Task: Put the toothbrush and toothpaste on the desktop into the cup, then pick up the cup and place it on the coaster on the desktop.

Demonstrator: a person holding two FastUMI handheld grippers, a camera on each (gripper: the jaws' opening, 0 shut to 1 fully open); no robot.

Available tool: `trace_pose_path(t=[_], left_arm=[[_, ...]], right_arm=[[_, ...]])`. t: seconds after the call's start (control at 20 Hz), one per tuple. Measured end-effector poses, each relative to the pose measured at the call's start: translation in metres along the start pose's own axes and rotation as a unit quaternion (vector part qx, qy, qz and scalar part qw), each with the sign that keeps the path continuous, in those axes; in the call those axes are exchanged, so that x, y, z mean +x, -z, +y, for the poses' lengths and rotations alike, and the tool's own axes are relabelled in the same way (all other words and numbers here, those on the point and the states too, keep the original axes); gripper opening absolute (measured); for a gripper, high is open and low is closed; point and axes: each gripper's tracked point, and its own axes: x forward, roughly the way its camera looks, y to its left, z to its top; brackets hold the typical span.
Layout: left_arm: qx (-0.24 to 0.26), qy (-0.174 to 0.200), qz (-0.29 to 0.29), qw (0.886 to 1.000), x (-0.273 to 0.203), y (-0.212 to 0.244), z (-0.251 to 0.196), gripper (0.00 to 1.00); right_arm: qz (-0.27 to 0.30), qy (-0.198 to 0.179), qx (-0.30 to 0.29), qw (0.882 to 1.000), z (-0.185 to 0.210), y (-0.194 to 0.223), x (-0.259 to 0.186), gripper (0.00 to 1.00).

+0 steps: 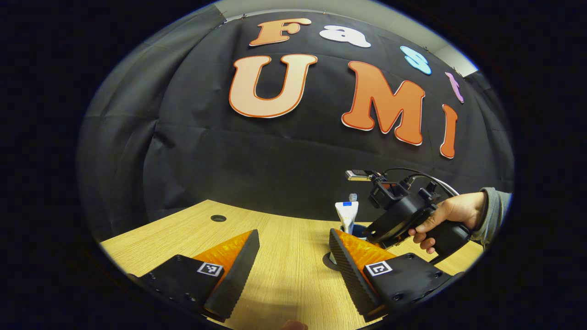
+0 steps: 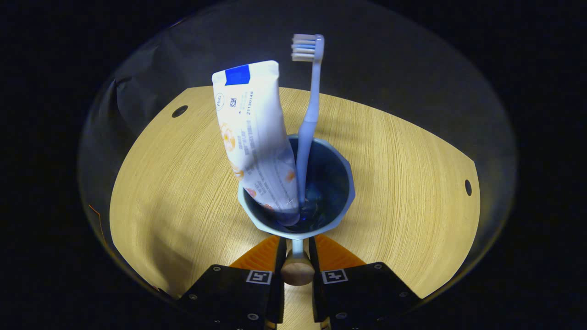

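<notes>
Cup (image 2: 300, 192) sits straight ahead of the right gripper (image 2: 297, 254), whose two fingers are clamped on the cup's handle (image 2: 297, 268), one on each side, above the wooden desktop (image 2: 412, 183). Inside the cup stand the toothpaste (image 2: 254, 137), leaning toward the gripper's left, and the toothbrush (image 2: 309, 105), bristles up, just beside it. In the left gripper view, the left gripper (image 1: 293, 261) hangs over the desktop with its fingers wide apart and nothing between them; the cup lies beyond its right finger (image 1: 348, 266), where a hand (image 1: 447, 215) holds the right gripper.
</notes>
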Motion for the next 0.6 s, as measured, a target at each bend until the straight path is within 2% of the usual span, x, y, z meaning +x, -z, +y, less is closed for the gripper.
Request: trace_pose_path(t=[0.15,0.25,0.3,0.4,0.6], left_arm=[[-0.002,0.0,0.014,1.0,0.003,0.008,-0.002,0.97],[-0.003,-0.001,0.019,1.0,0.003,0.01,-0.001,0.97],[-0.004,-0.004,0.02,1.0,0.004,0.012,0.0,0.97],[-0.008,-0.008,0.025,1.0,0.005,0.016,0.0,0.98],[-0.014,-0.004,0.021,1.0,0.006,0.015,-0.003,0.97]], right_arm=[[-0.001,-0.004,0.004,1.0,0.0,0.002,0.002,0.26],[0.012,-0.024,0.002,1.0,0.009,0.012,-0.001,0.29],[0.01,-0.033,0.007,0.999,0.01,0.018,0.003,0.36],[-0.006,-0.037,0.02,0.999,0.01,0.019,0.004,0.47],[-0.057,-0.045,0.059,0.996,0.008,0.01,-0.001,0.49]])
